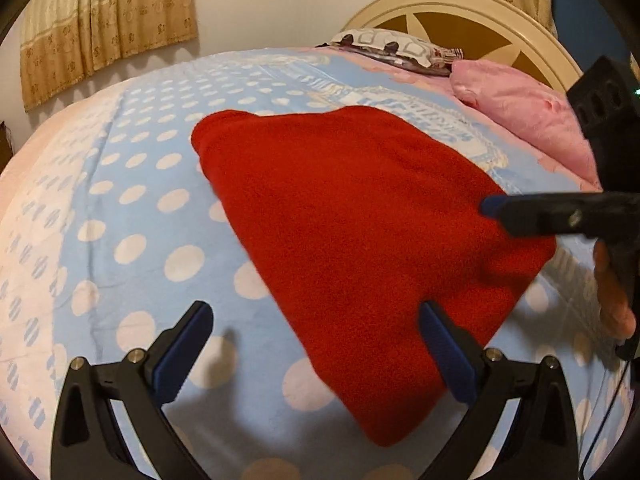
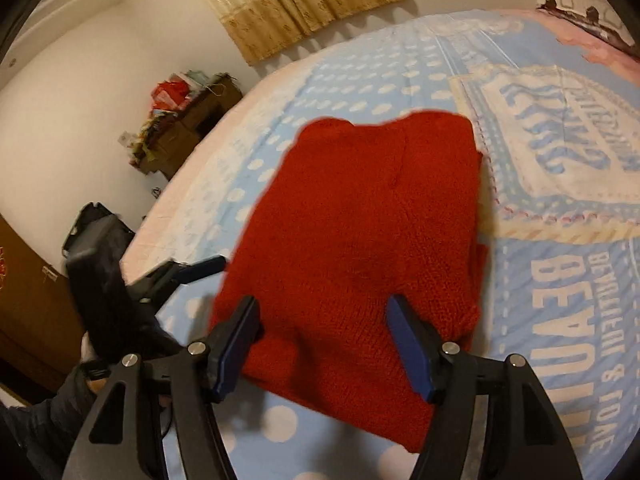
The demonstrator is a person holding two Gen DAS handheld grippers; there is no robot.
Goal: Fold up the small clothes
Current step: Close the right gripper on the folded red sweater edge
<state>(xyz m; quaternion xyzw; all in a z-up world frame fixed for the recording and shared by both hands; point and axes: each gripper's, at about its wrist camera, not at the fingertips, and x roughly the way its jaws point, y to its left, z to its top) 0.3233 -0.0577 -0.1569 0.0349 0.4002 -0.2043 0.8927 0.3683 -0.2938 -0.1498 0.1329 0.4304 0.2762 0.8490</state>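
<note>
Your right gripper (image 2: 322, 344) stands with its jaws wide apart and nothing clamped. The near edge of the sweater (image 2: 360, 240) lies under and between them, the red knit spreading away from the jaws across the bed (image 2: 520, 380). The blue pads do not press on it.

Your left gripper (image 1: 316, 352) is also spread wide and holds nothing. Its right jaw stands over the sweater's (image 1: 360, 220) near edge, while its left jaw stands over bare bedspread, well clear of the cloth. The sweater's near corner comes down towards the gap between the jaws, nearer the right one. In the left wrist view, one blue-tipped finger of your right gripper (image 1: 492, 205) reaches in from the right, over the sweater's far right side.

The sweater is folded into a compact, roughly four-sided block, lying flat. It is a thick, plain red knit; the stitch rows show clearly near the right jaws. A faint vertical crease runs up its middle, and a lower layer peeks out along its right edge.

Beyond it, the bedspread is soft light-blue cloth with white dots and a large cream printed panel of lettering. Farther off lie a pink pillow (image 1: 528, 108) and a curved cream headboard (image 1: 480, 12), with beige curtains (image 1: 108, 20) behind.
</note>
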